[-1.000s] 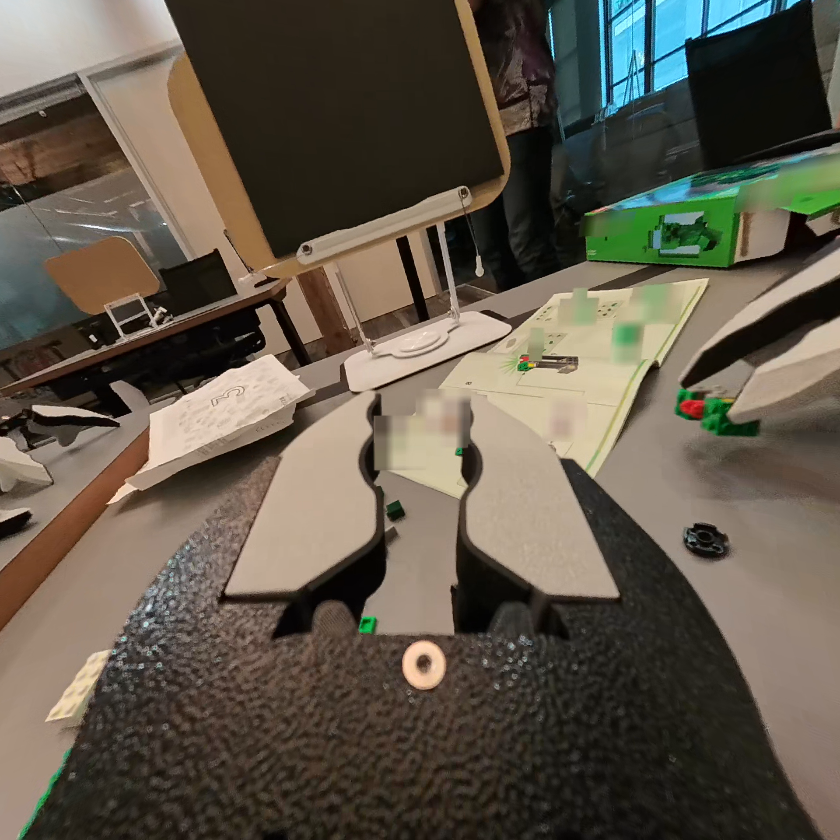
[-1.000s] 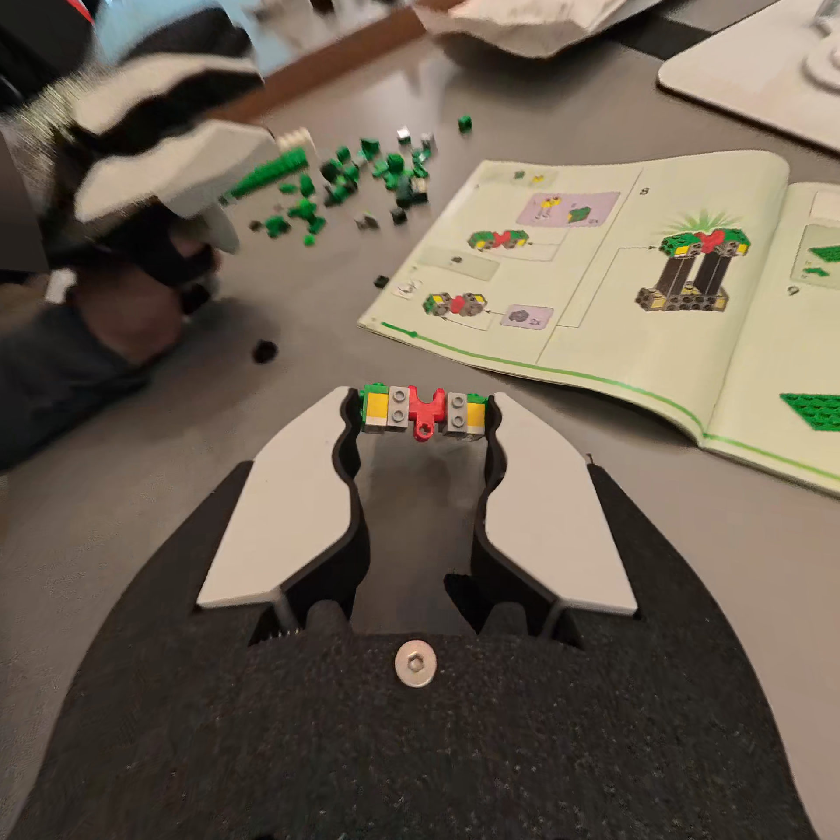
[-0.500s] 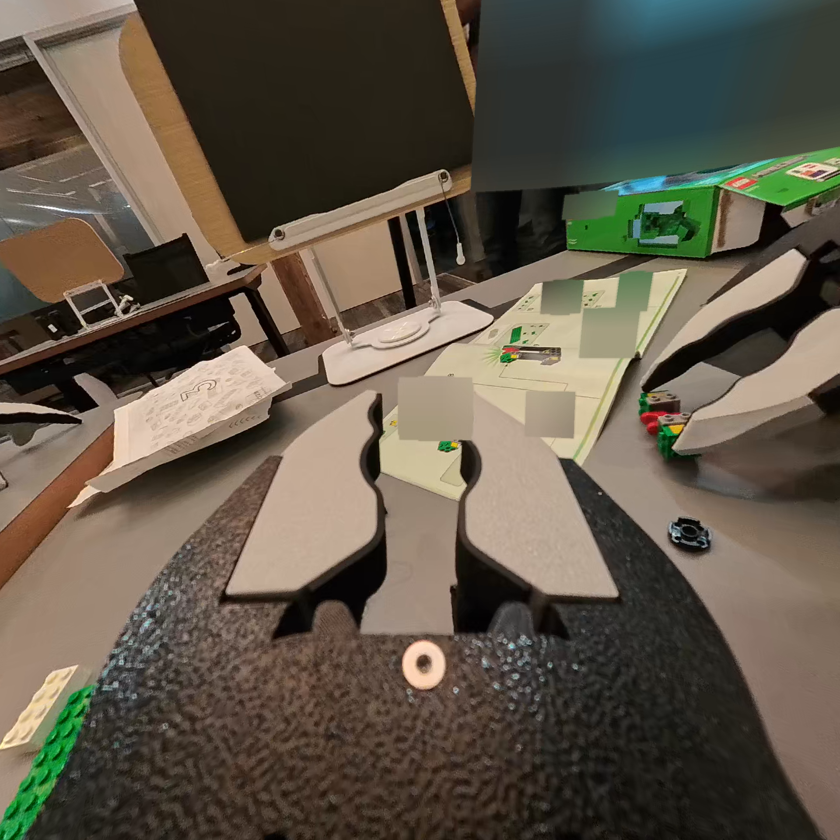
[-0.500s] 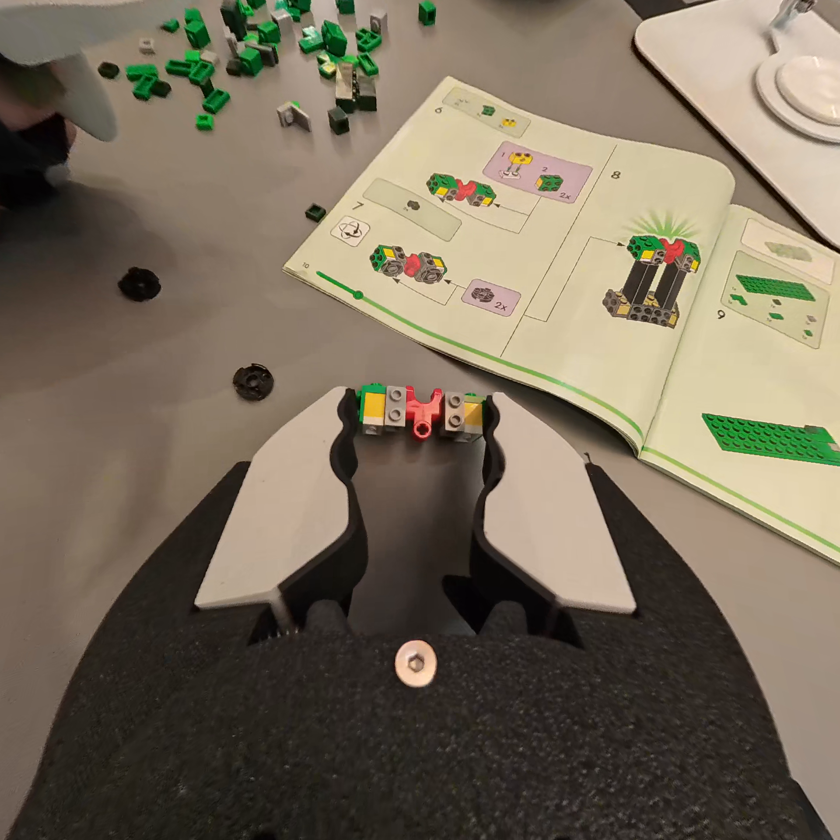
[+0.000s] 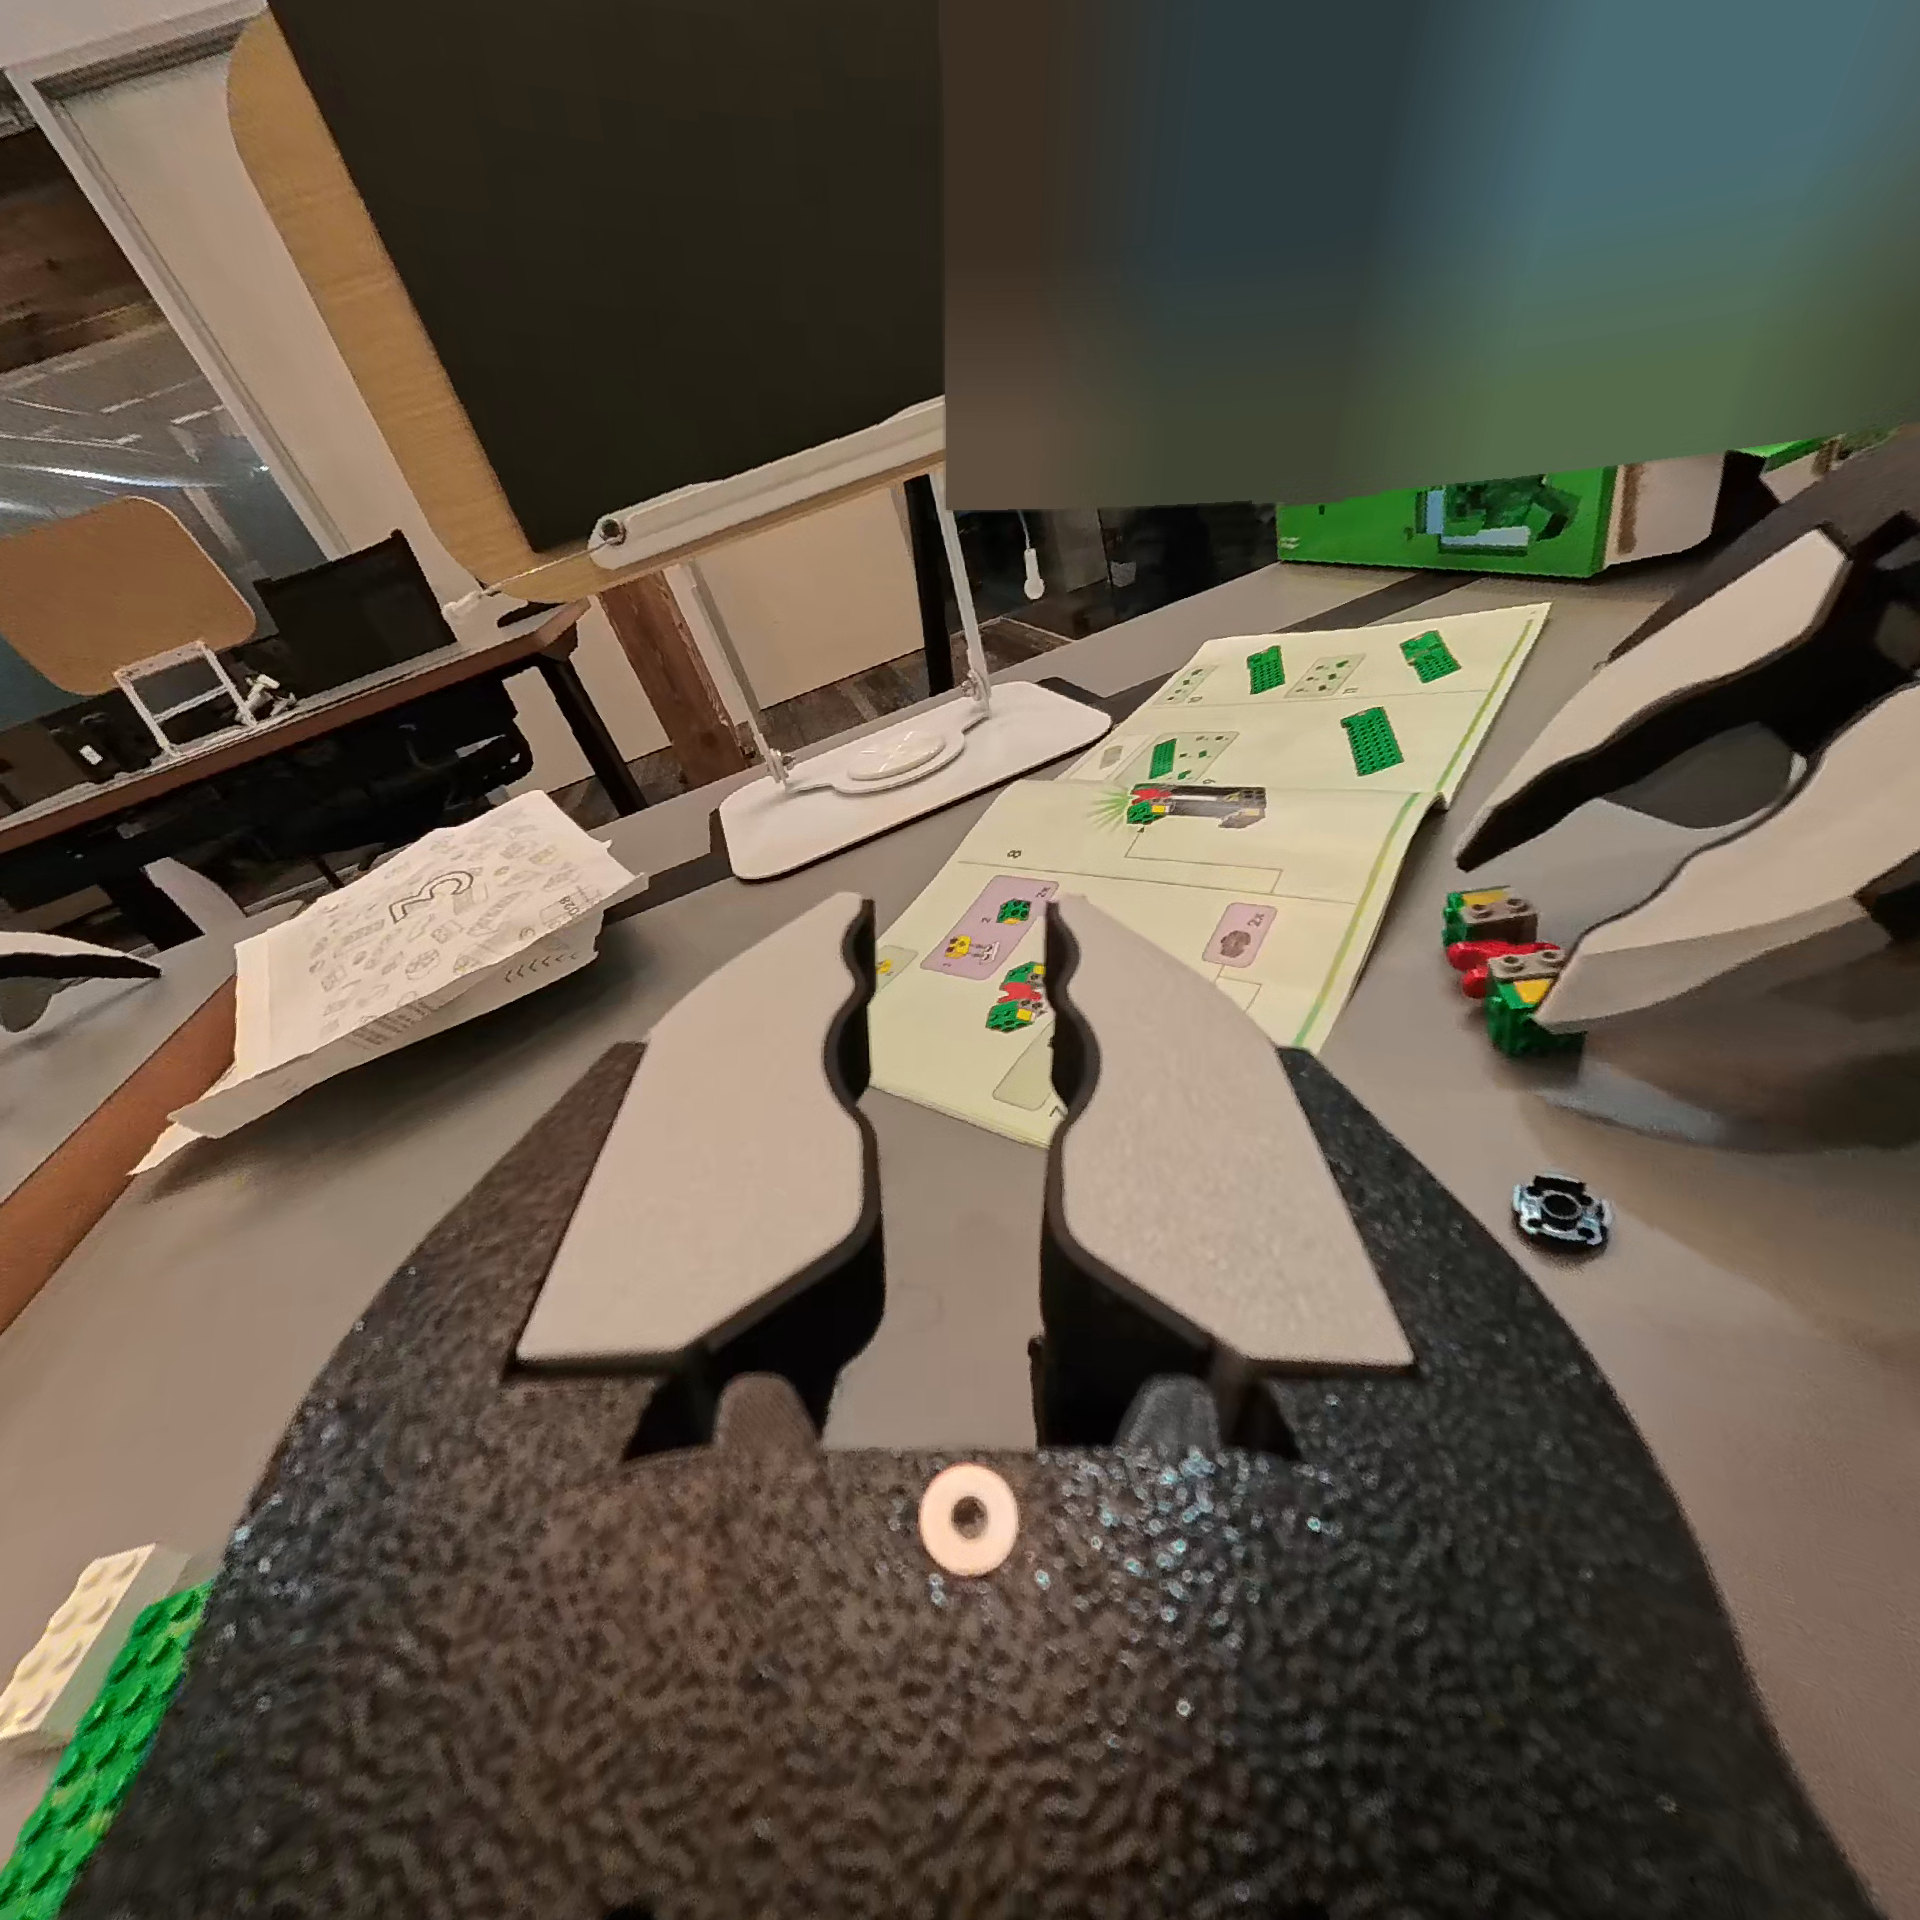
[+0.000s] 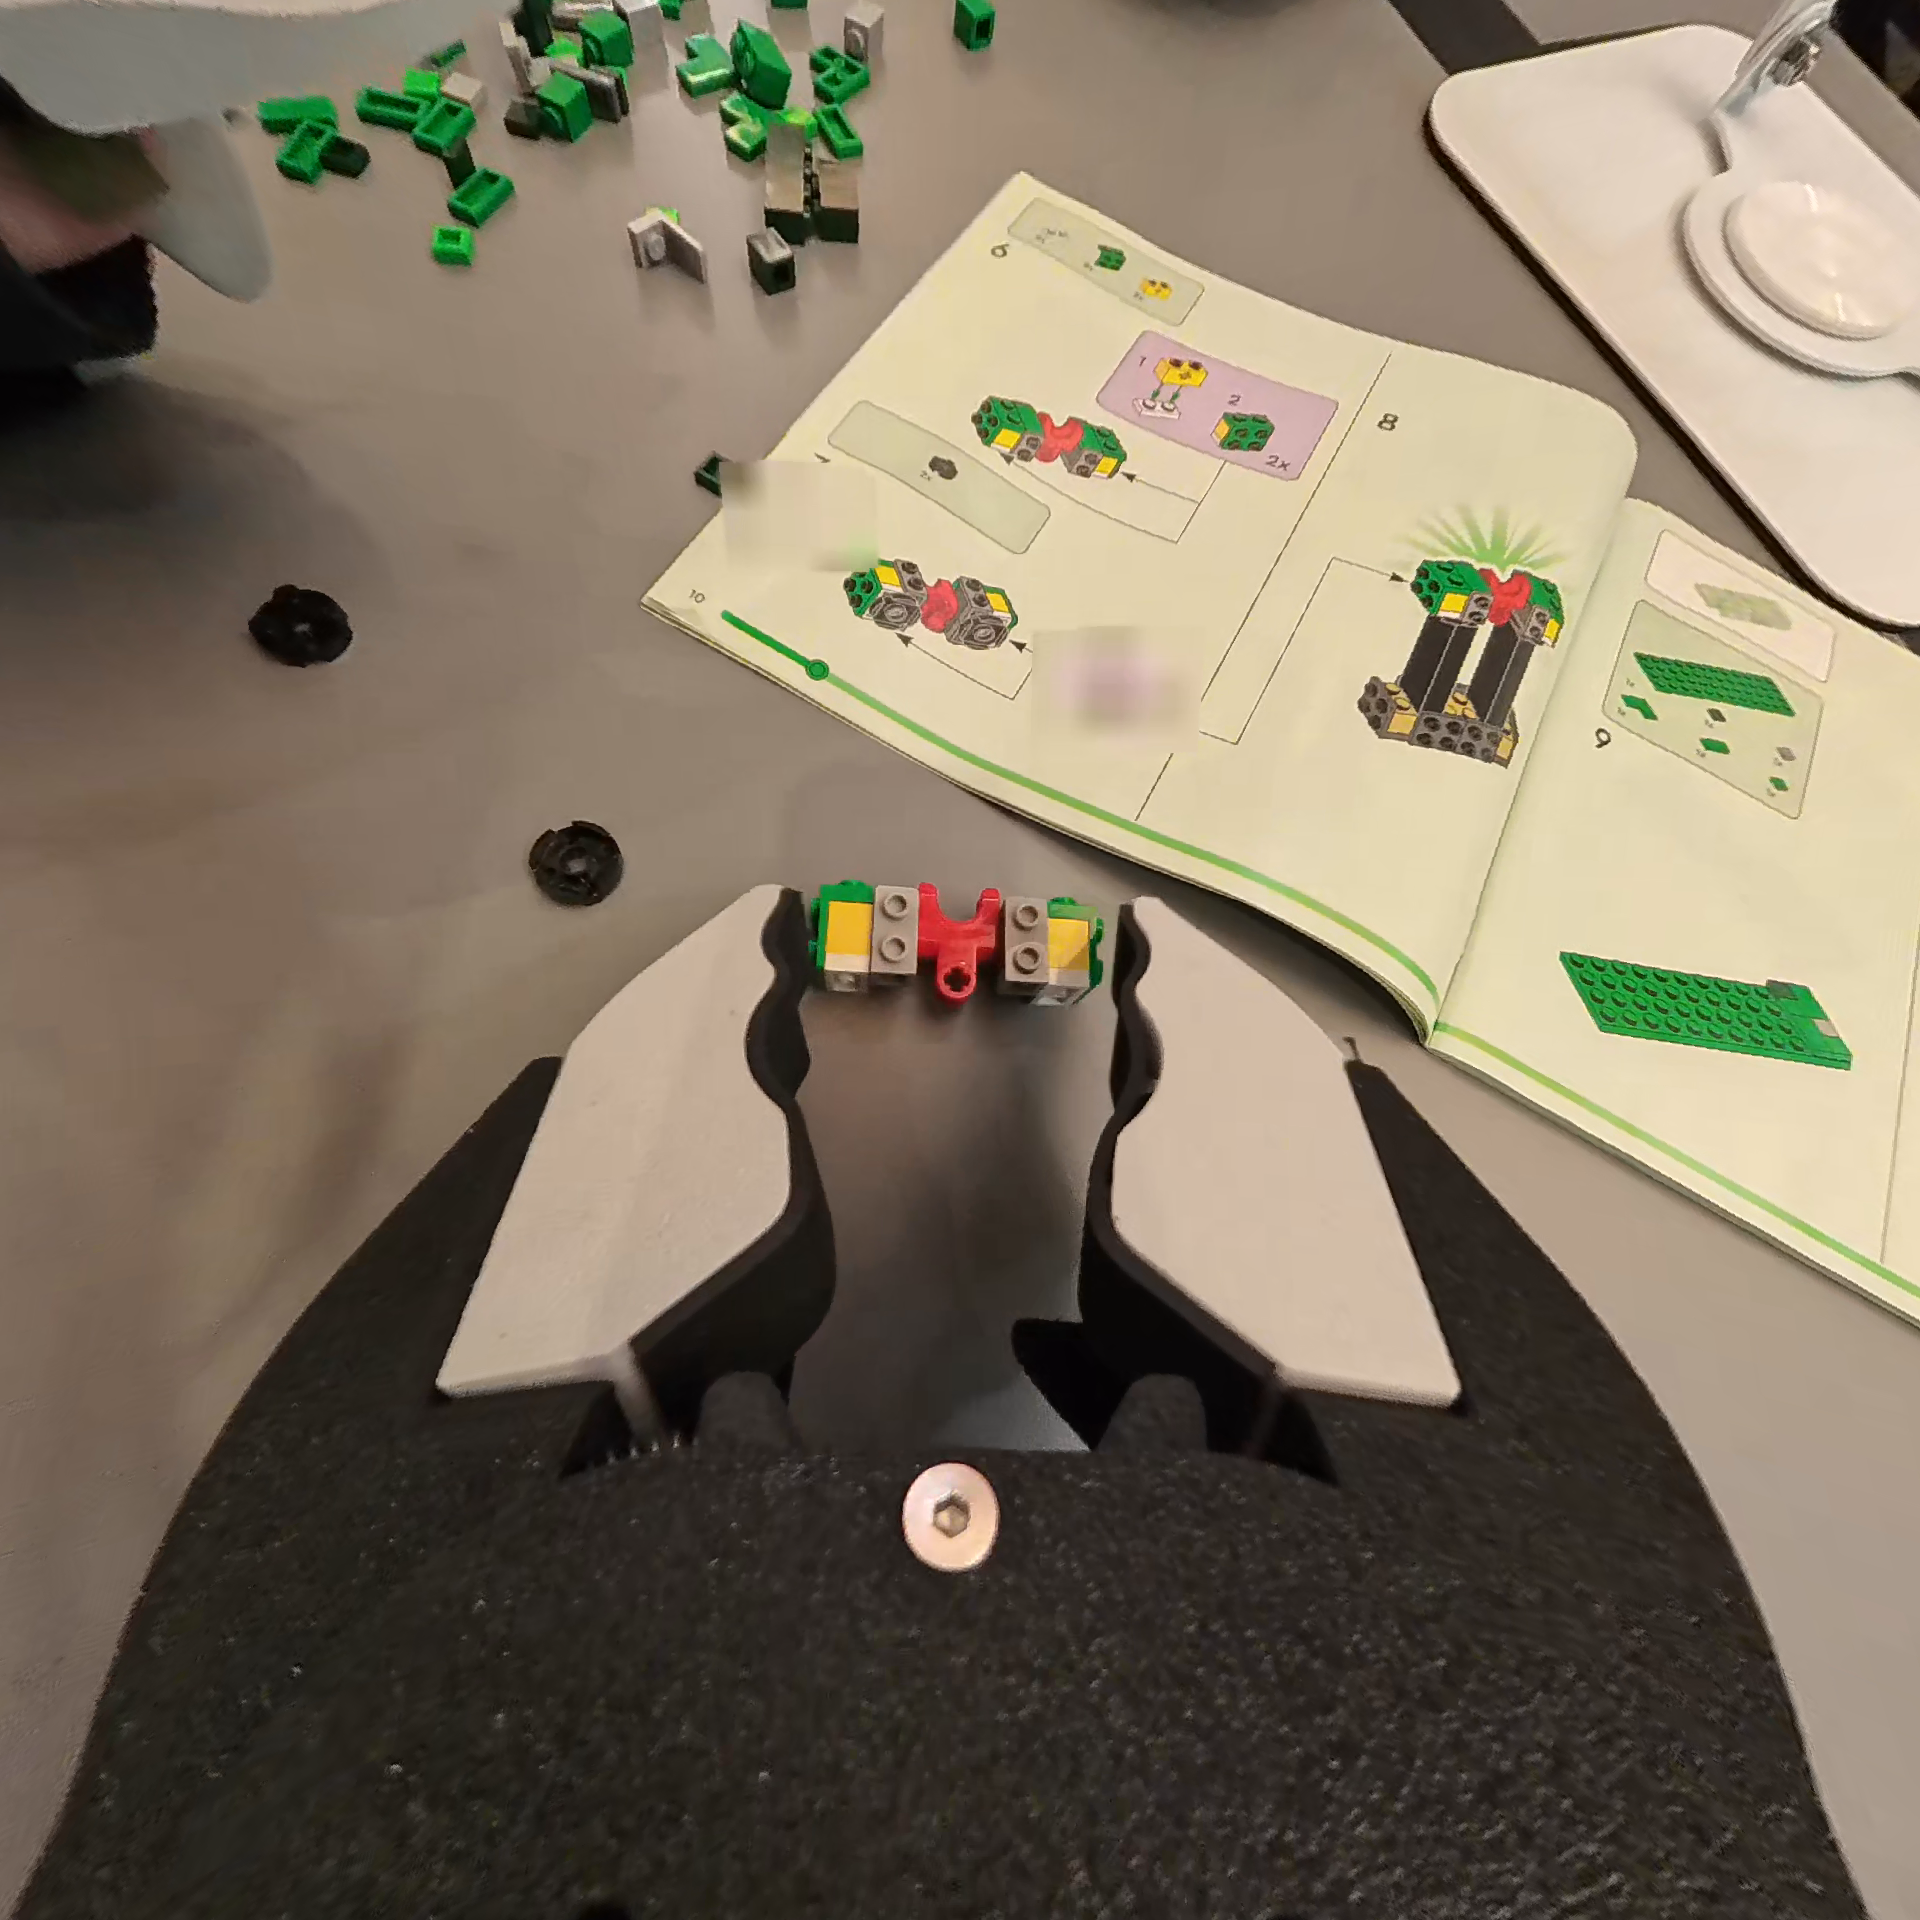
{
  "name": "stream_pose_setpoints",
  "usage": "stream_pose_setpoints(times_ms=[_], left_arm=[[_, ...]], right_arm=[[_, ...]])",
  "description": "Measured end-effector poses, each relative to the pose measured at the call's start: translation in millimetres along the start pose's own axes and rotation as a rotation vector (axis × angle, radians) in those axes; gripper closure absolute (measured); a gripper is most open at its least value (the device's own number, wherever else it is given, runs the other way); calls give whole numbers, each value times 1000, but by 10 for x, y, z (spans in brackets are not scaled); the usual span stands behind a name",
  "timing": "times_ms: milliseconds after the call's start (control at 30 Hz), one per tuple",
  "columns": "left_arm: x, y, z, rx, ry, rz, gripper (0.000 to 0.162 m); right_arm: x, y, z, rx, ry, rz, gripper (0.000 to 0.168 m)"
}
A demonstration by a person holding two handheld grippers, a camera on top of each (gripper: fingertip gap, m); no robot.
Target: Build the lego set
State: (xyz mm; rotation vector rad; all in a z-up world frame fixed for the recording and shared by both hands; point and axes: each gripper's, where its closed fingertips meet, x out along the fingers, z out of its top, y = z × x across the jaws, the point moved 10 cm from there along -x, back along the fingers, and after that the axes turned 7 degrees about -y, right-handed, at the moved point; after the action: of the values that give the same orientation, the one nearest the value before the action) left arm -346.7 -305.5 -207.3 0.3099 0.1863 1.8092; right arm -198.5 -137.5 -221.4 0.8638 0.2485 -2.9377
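Note:
My right gripper [image 6: 954, 920] is shut on a small assembly [image 6: 896, 940] of green, yellow and grey bricks with a red piece in the middle, held just above the grey table. In the left wrist view this gripper [image 5: 1512, 930] and the assembly [image 5: 1496, 961] show at the right. My left gripper [image 5: 956, 920] is open and empty, low over the table and pointing at the open instruction booklet [image 5: 1278, 831]. Two black round pieces [image 6: 299, 623] [image 6: 575, 860] lie left of the assembly. One of them shows in the left wrist view [image 5: 1558, 1207].
A pile of loose green and grey bricks [image 6: 623, 104] lies at the far left, by the booklet [image 6: 1299, 644]. A white stand base [image 5: 904, 769] and a paper bag [image 5: 416, 935] lie behind. A green box [image 5: 1455, 530] stands far right. A green plate [image 5: 104, 1745] lies near left.
My left gripper has drawn back from the brick pile and almost left the right wrist view. My right gripper has kept hold of the assembly and turned over the table near the black round pieces.

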Motion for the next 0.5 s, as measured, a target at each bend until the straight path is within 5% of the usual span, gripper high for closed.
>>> stream_pose_setpoints(times_ms=[500], left_arm=[[9, 2, -2, -8, 0, -6, 132]], right_arm=[[-54, -62, -119, 96, 24, 107, 108]])
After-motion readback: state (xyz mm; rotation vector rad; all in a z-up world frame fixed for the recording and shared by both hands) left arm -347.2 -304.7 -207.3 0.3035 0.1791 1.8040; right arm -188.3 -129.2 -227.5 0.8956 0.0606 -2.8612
